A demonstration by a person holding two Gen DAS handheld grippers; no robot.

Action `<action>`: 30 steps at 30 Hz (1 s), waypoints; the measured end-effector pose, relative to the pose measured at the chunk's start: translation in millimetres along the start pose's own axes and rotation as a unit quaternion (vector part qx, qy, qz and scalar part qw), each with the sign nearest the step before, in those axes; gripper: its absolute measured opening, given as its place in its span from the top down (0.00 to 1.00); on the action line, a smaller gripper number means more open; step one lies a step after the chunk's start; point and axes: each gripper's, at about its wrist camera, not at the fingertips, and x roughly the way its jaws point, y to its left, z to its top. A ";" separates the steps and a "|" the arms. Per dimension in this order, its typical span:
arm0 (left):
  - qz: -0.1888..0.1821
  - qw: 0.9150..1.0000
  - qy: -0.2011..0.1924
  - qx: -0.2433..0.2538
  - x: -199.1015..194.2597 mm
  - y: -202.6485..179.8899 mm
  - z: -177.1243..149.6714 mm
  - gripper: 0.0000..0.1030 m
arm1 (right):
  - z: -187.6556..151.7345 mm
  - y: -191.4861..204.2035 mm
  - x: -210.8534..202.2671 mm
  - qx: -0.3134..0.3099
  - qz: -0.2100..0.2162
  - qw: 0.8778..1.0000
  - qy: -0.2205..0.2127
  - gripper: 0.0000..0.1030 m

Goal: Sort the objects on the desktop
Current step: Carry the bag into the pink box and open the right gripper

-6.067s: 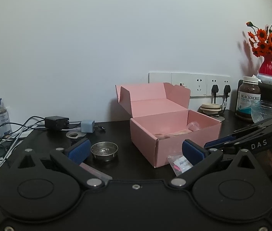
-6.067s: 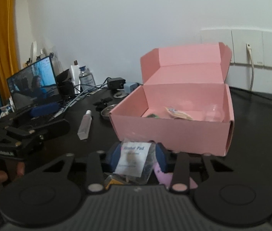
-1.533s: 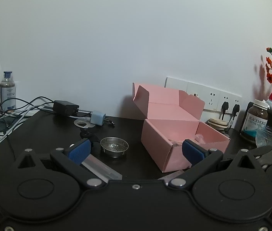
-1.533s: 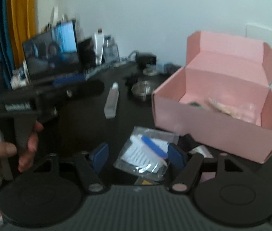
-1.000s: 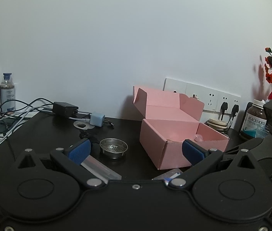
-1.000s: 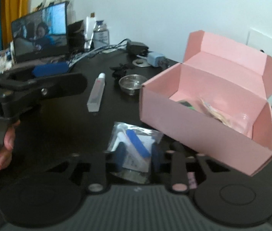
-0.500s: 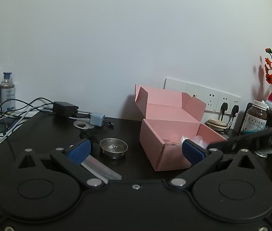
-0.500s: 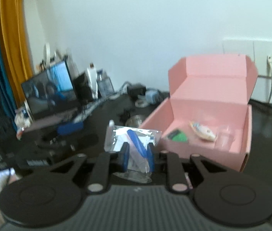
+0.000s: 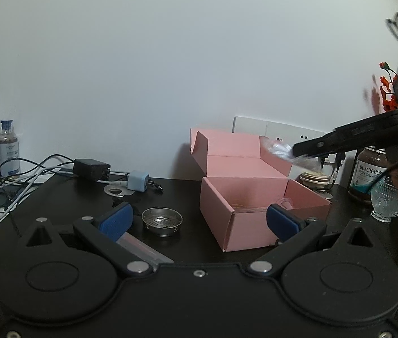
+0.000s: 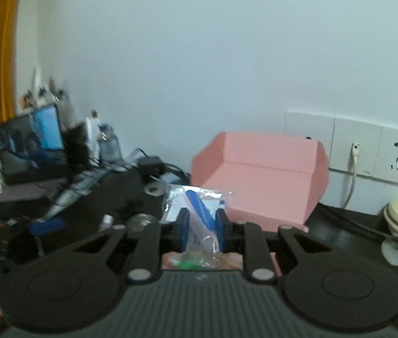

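Note:
A pink cardboard box (image 9: 255, 214) stands open on the black desk, its lid (image 10: 263, 180) tilted back toward the wall. My right gripper (image 10: 201, 225) is shut on a clear plastic bag (image 10: 196, 211) that holds a blue stick and white paper. In the left wrist view that gripper (image 9: 297, 150) hangs in the air above the box with the bag (image 9: 280, 148) at its tip. My left gripper (image 9: 199, 219) stands open low over the desk, nothing between its fingers. A clear tube (image 9: 142, 249) lies under its left finger.
A metal strainer cup (image 9: 161, 221) sits left of the box. Behind it lie a blue charger (image 9: 138, 180), a black adapter (image 9: 91, 167) and cables. A brown pill bottle (image 9: 368, 174) and a glass cup (image 9: 387, 204) stand at right. A laptop (image 10: 33, 146) is at the far left.
My right gripper closed on the plastic bag on the desk, lifted it, and now holds it over the open box. The left gripper has stayed nearly still.

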 end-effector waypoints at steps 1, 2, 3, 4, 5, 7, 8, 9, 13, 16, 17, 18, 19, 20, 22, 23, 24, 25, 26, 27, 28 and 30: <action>-0.001 1.000 0.000 0.001 0.1 -0.2 0.0 0.00 | 0.0 -0.2 7.3 -0.004 -0.004 1.000 0.009 0.81; -0.001 1.000 0.000 0.000 0.2 -0.2 0.0 0.00 | -0.5 -0.2 13.8 -0.006 -0.006 1.000 0.017 0.81; -0.001 1.000 0.000 0.000 0.2 -0.2 0.0 0.00 | -1.2 0.2 21.2 -0.008 -0.006 1.000 0.027 0.81; -0.001 1.000 0.001 -0.001 0.4 -0.2 0.1 0.00 | -2.1 0.4 27.6 -0.009 -0.006 0.999 0.035 0.81; -0.001 1.000 0.001 -0.002 0.6 0.3 0.0 0.00 | -3.1 0.7 34.1 -0.009 -0.006 0.999 0.043 0.81; -0.002 1.000 0.002 -0.004 0.9 1.0 0.0 0.00 | -3.8 2.5 48.1 -0.007 -0.006 0.998 0.054 0.81; -0.002 1.000 0.002 -0.004 0.9 1.2 -0.1 0.00 | -3.9 3.7 53.4 -0.007 -0.009 0.998 0.057 0.81; -0.002 1.000 0.002 -0.005 0.9 1.3 -0.2 0.00 | -4.0 4.6 59.0 -0.008 -0.011 0.998 0.060 0.81; -0.003 1.000 0.002 -0.003 1.0 0.8 -0.3 0.00 | -4.1 4.8 87.9 0.009 -0.016 0.996 0.093 0.81; -0.004 1.000 0.002 -0.002 1.1 0.2 -0.4 0.00 | -3.5 6.1 105.6 0.016 -0.032 0.993 0.109 0.81; -0.004 1.000 0.002 -0.002 1.1 0.1 -0.4 0.00 | -3.8 4.8 108.9 0.024 -0.033 0.993 0.113 0.81; -0.005 1.000 0.002 -0.002 1.0 0.0 -0.4 0.00 | -4.0 3.7 112.4 0.032 -0.033 0.992 0.117 0.81; -0.005 1.000 0.002 -0.002 1.2 0.0 -0.4 0.00 | -4.0 3.8 116.8 0.037 -0.035 0.991 0.123 0.81; -0.006 1.000 0.002 -0.002 1.3 -0.1 -0.4 0.00 | -4.2 4.3 120.8 0.038 -0.036 0.990 0.130 0.81; -0.006 1.000 0.002 -0.002 1.1 -0.4 -0.5 0.00 | -4.4 3.7 128.0 0.043 -0.037 0.988 0.143 0.81; -0.007 1.000 0.003 -0.002 1.1 -0.6 -0.6 0.00 | -4.6 3.2 131.6 0.046 -0.037 0.987 0.151 0.81; -0.007 1.000 0.002 -0.001 1.0 -1.0 -0.7 0.00 | -5.0 2.6 135.3 0.048 -0.037 0.986 0.158 0.81; -0.007 1.000 0.002 0.000 0.7 -1.4 -0.8 0.00 | -5.6 2.1 138.3 0.049 -0.037 0.984 0.165 0.81; -0.008 1.000 0.001 0.001 0.5 -2.0 -0.8 0.00 | -5.6 2.2 140.3 0.047 -0.038 0.984 0.170 0.81; -0.008 1.000 0.001 0.002 0.4 -2.4 -0.7 0.00 | -5.6 2.3 142.3 0.045 -0.038 0.983 0.174 0.81; -0.008 1.000 0.001 0.003 0.6 -2.5 -0.7 0.00 | -5.4 2.6 144.1 0.042 -0.039 0.982 0.178 0.81; -0.008 1.000 0.001 0.004 0.9 -2.7 -0.7 0.00 | -4.3 4.9 147.2 0.031 -0.040 0.981 0.185 0.81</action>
